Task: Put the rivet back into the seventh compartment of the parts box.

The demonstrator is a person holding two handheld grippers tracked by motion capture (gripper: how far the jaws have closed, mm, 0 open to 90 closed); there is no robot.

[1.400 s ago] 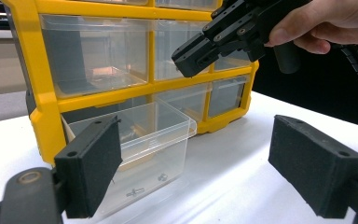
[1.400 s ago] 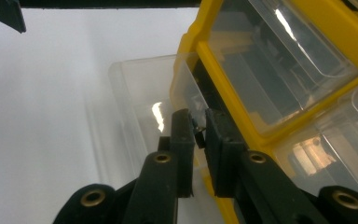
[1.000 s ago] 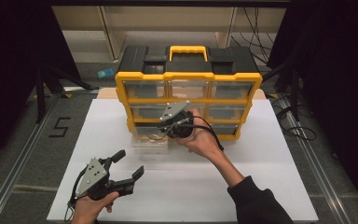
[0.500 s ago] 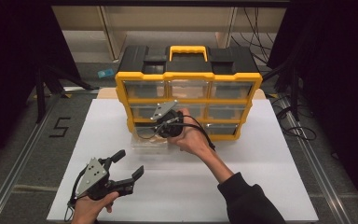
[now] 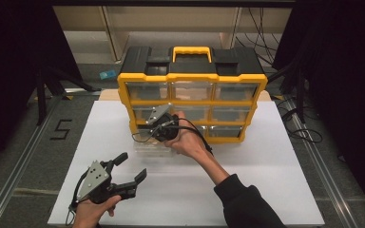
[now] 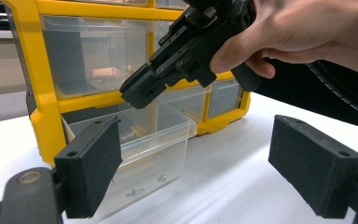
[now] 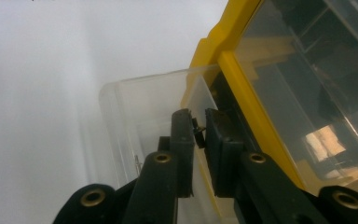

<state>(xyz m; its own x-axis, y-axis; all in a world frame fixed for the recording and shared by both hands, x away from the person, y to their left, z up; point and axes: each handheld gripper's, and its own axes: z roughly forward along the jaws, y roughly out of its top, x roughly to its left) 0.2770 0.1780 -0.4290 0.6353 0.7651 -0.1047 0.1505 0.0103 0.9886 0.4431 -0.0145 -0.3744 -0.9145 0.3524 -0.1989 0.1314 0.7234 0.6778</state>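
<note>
our right gripper (image 7: 199, 128) pinches a small dark screw (image 7: 197, 131) over the pulled-out clear plastic drawer (image 6: 140, 154); our left gripper (image 5: 128, 168) hangs wide open.

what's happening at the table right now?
A person works with a handheld gripper in each hand at a yellow and black plastic drawer organizer on the white table. The right gripper hangs over a clear plastic drawer pulled out of the bottom-left slot, its jaws nearly closed on a small dark item that is too small to identify. The left gripper is held open over the table near the front edge, holding nothing.
</note>
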